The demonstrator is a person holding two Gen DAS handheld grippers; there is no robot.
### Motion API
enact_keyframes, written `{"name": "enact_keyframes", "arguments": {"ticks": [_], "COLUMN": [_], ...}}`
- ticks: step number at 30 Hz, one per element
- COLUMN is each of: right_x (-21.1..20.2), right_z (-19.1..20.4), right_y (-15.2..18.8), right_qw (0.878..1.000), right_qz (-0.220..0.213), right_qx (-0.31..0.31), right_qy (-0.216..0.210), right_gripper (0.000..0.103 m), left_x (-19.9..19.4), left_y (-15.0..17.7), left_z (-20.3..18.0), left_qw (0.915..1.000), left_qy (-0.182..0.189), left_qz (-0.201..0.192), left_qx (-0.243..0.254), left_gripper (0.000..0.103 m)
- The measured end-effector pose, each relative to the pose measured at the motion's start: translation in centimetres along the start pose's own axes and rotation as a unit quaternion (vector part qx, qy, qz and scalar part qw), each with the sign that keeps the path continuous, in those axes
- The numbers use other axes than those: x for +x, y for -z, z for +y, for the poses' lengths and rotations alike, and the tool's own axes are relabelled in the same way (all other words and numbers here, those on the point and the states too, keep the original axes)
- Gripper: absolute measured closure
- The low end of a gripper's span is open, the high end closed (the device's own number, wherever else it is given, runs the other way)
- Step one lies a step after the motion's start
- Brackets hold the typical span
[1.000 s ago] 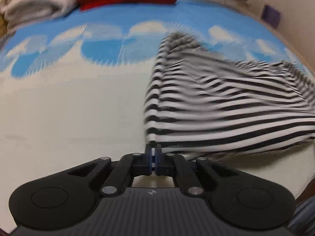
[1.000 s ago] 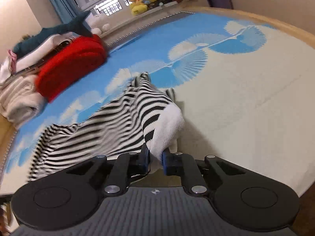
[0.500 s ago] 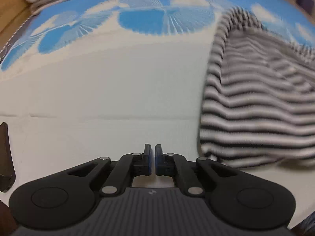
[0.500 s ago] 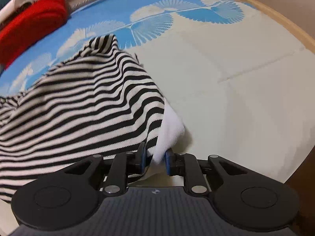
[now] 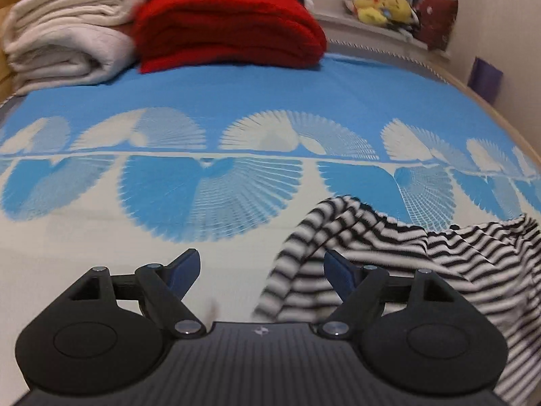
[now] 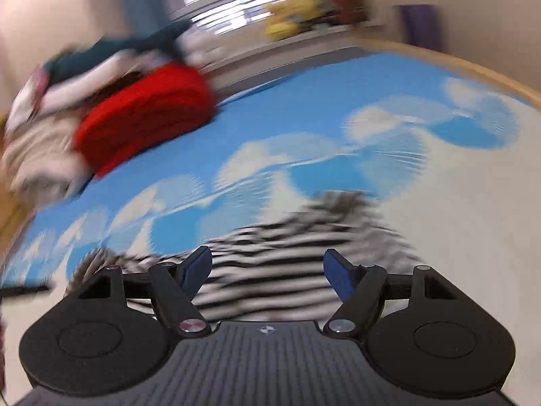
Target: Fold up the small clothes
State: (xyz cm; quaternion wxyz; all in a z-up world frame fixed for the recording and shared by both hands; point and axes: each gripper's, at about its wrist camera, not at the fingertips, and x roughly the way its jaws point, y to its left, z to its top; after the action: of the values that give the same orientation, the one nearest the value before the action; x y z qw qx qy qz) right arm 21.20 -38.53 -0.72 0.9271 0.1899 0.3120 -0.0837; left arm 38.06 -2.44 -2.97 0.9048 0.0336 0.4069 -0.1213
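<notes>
Left tongs (image 5: pixel 260 267) spread wide, jaws just been opening, nothing pinched — striped garment (image 5: pixel 422 270) lying on the bed (image 5: pixel 236 101), its near-left corner partly behind the right-hand finger but not pressed. Right tongs (image 6: pixel 267 267) likewise spread, jaws just been opening, stripes visible through the gap but lying flat below, no pad contact. Probably released on purpose: cloth laid down on the pale part of the bed cover so a fold can settle. Garment bunched and ridged at its far edge, so not yet a neat fold — likely needs smoothing or another fold. Both tongs angled down toward the bed from above the garment's near edge; right view heavily blurred. Red blanket (image 5: pixel 230 27) and cream blankets (image 5: pixel 64 44) stacked at the far end, well apart from the garment.
</notes>
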Motion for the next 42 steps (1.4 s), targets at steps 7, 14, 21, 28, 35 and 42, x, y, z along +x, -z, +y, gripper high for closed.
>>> {"name": "enact_keyframes", "arguments": {"ticks": [7, 14, 21, 28, 35, 42], "right_x": [10.6, 11.1, 14.1, 8.8, 12.6, 5.7], "right_z": [5.9, 6.0, 5.7, 6.3, 3.0, 3.3], "right_y": [0.1, -1.6, -0.1, -1.5, 0.5, -2.0], "right_qw": [0.987, 0.996, 0.992, 0.995, 0.985, 0.992], "right_qz": [0.085, 0.049, 0.081, -0.016, 0.096, -0.02], "right_qx": [-0.129, -0.071, -0.08, -0.096, -0.104, -0.097], "right_qy": [0.048, 0.02, 0.046, 0.038, 0.102, 0.082], "right_gripper": [0.039, 0.094, 0.077, 0.028, 0.033, 0.029], "left_x": [7.2, 6.8, 8.2, 6.7, 8.8, 4.9], "left_y": [-0.8, -2.2, -1.7, -2.0, -0.6, -1.8], "left_z": [-1.7, -0.3, 1.8, 2.8, 2.7, 3.7], "left_qw": [0.9968, 0.9902, 0.9897, 0.9911, 0.9855, 0.9873], "left_qy": [0.048, 0.083, 0.017, -0.051, -0.119, -0.12], "left_qz": [0.057, 0.041, 0.066, 0.068, 0.112, 0.08], "left_qx": [-0.028, -0.105, -0.126, -0.102, -0.045, -0.065], "left_gripper": [0.046, 0.093, 0.019, 0.002, 0.002, 0.002]}}
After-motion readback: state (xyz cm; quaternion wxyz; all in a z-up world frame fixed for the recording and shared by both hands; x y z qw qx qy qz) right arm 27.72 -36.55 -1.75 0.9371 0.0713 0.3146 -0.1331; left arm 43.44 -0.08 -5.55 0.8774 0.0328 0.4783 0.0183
